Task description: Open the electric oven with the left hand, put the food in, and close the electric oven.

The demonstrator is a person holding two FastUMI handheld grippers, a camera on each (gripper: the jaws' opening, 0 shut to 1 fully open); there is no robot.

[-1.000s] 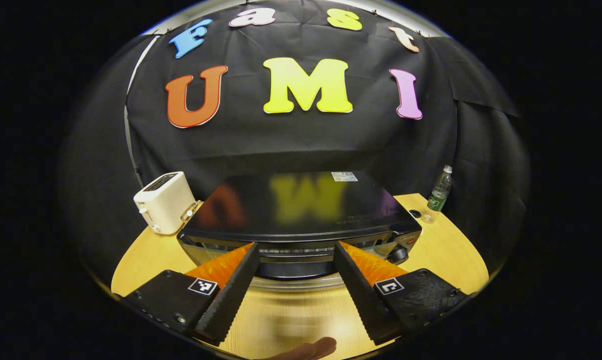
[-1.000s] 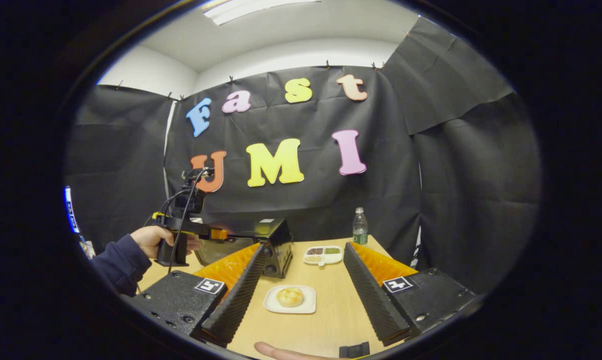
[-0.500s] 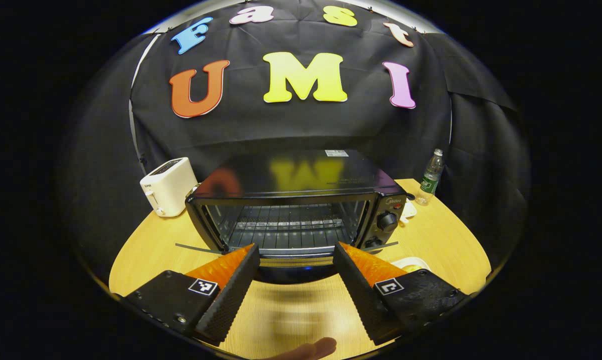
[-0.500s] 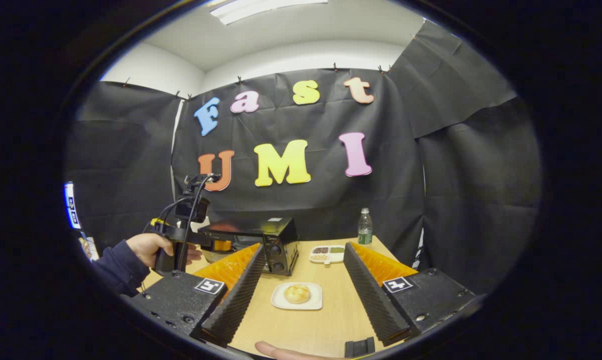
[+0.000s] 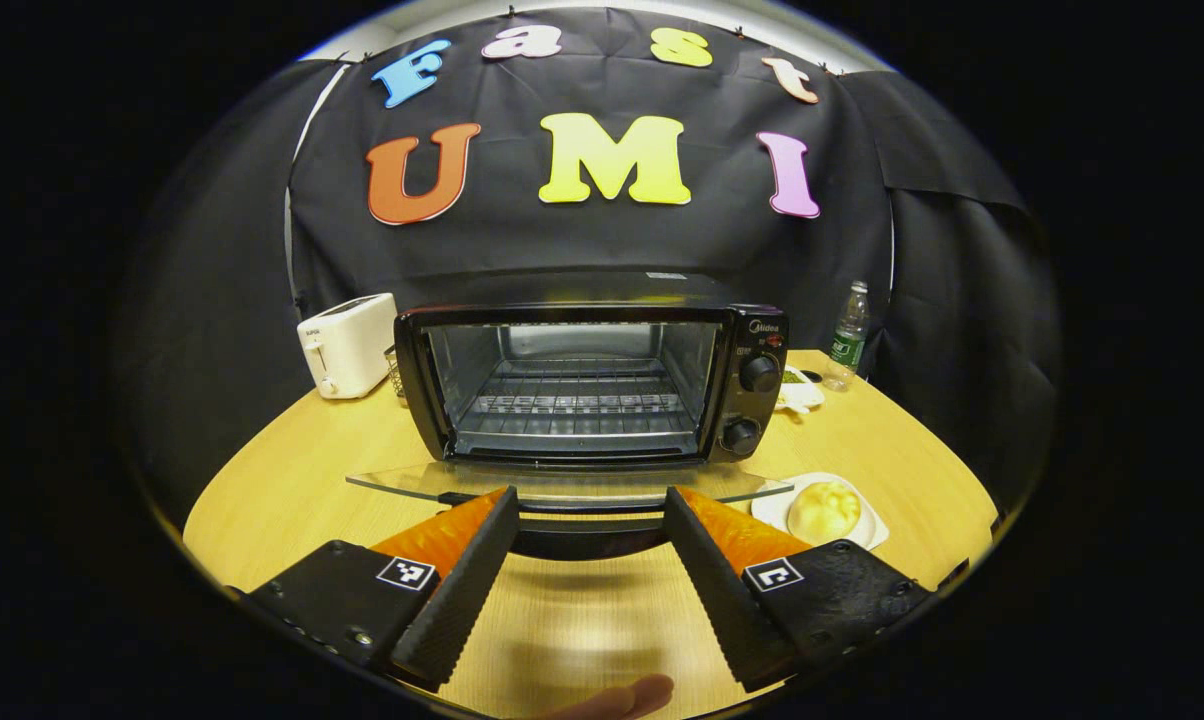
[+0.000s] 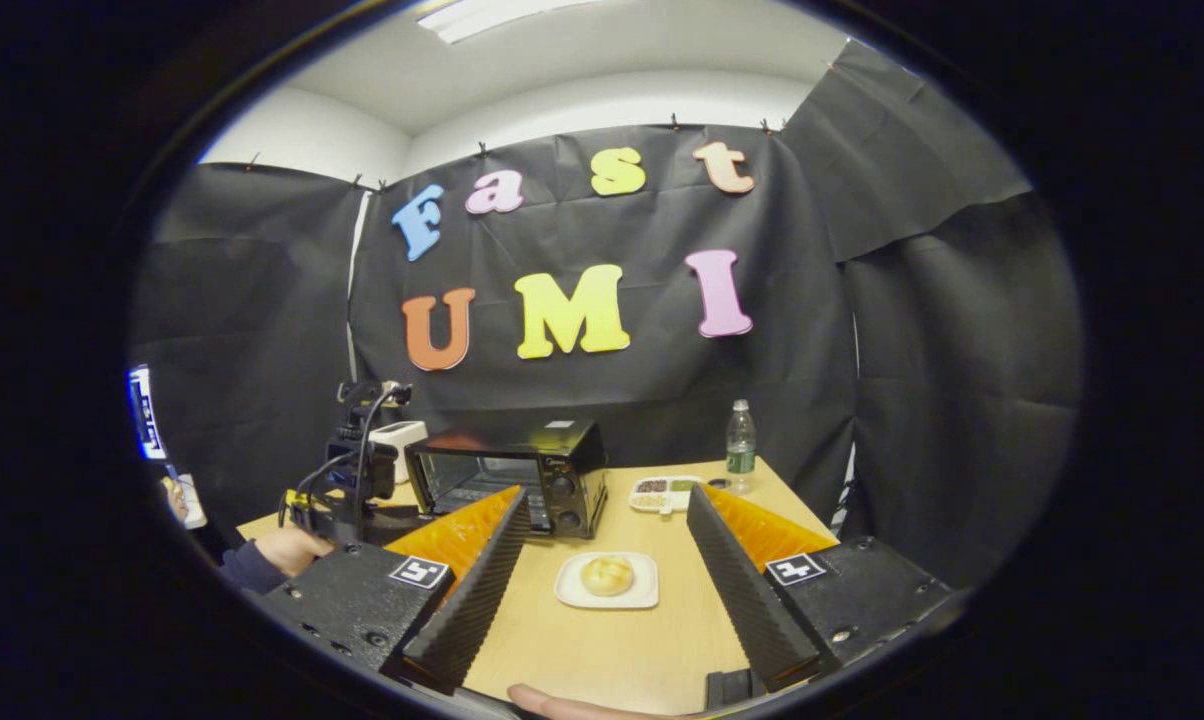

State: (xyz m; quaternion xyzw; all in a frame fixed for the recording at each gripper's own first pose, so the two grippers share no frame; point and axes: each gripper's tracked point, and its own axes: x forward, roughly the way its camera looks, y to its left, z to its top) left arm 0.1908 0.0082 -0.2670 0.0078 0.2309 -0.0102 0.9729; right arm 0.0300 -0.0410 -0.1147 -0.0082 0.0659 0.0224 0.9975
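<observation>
Since the earlier frames, the oven door (image 5: 562, 485) has swung from partly lowered to fully down and level, and the left gripper (image 5: 587, 520) has dropped with it, so that the cavity now faces the left gripper view head-on rather than from above. Left gripper: fingers spread wide, one at each side of the dark door handle (image 5: 587, 535); no pressing contact on the handle can be made out. The glass door lies flat, hinged at the oven's base, its long axis running left to right across the view, its free edge toward the gripper.

Electric oven (image 5: 602, 385): black, on the wooden table (image 5: 292, 490), long axis left to right, opening turned to the left gripper; wire rack (image 5: 574, 405) inside, two knobs (image 5: 759, 373) down its right panel. Bread roll (image 5: 822, 508) on a small white plate (image 5: 867, 530), on the table just right of the door's front corner, apart from the oven.

Right gripper (image 6: 607, 545): released, fingers wide apart, grasping nothing, held above the table with the roll and plate lying between the fingers farther off.

Surroundings: white toaster (image 5: 347, 343) left of the oven; water bottle (image 5: 846, 335) and a divided snack dish (image 6: 665, 492) at the table's far right. A hand (image 6: 287, 548) in a dark sleeve carries the left gripper.
</observation>
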